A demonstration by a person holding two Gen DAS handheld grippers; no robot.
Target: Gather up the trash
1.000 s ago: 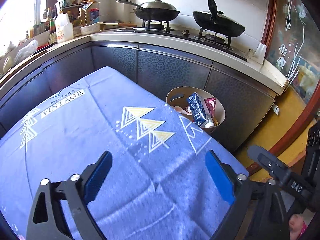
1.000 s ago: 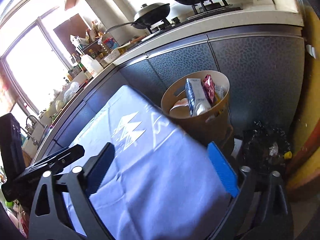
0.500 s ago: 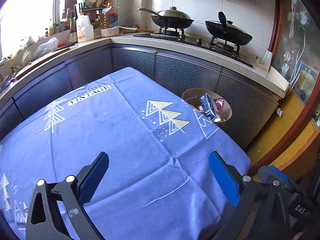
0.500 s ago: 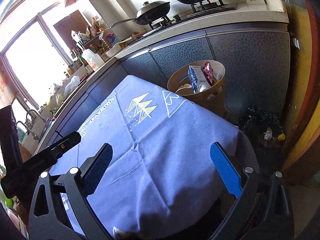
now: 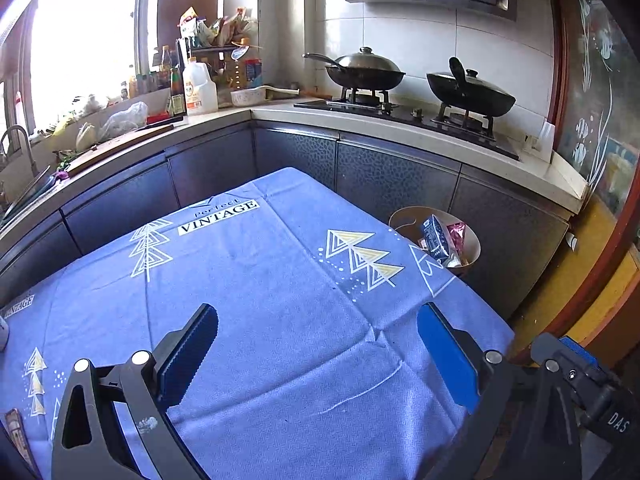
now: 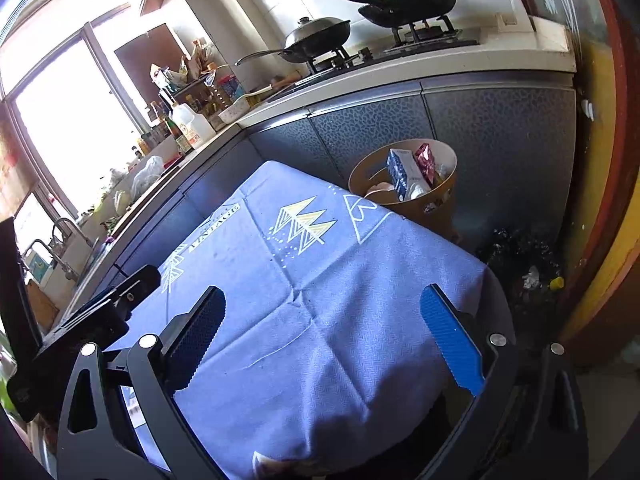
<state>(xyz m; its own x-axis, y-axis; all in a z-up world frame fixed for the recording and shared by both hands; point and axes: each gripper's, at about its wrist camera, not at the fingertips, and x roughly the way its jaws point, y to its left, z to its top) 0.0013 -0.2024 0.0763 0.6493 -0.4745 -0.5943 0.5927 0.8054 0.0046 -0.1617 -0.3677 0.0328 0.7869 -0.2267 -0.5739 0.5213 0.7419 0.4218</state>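
A tan waste bin (image 5: 474, 240) stands on the floor past the table's far right corner, against the dark cabinets. It holds a blue carton (image 5: 435, 236), a pink wrapper (image 5: 456, 232) and other trash. It also shows in the right wrist view (image 6: 436, 200). My left gripper (image 5: 318, 344) is open and empty above the blue tablecloth (image 5: 260, 280). My right gripper (image 6: 322, 328) is open and empty over the table's near right part. The right gripper's body (image 5: 580, 376) shows at the lower right of the left wrist view.
A counter (image 5: 400, 128) with a gas hob and two lidded woks (image 5: 364, 70) runs behind the table. Bottles and bags crowd the window side (image 5: 192, 84). A black bag with litter (image 6: 528, 264) lies on the floor right of the bin.
Both grippers have drawn back and up from the bin, so more of the tablecloth shows and the bin looks smaller. Both stay open and empty.
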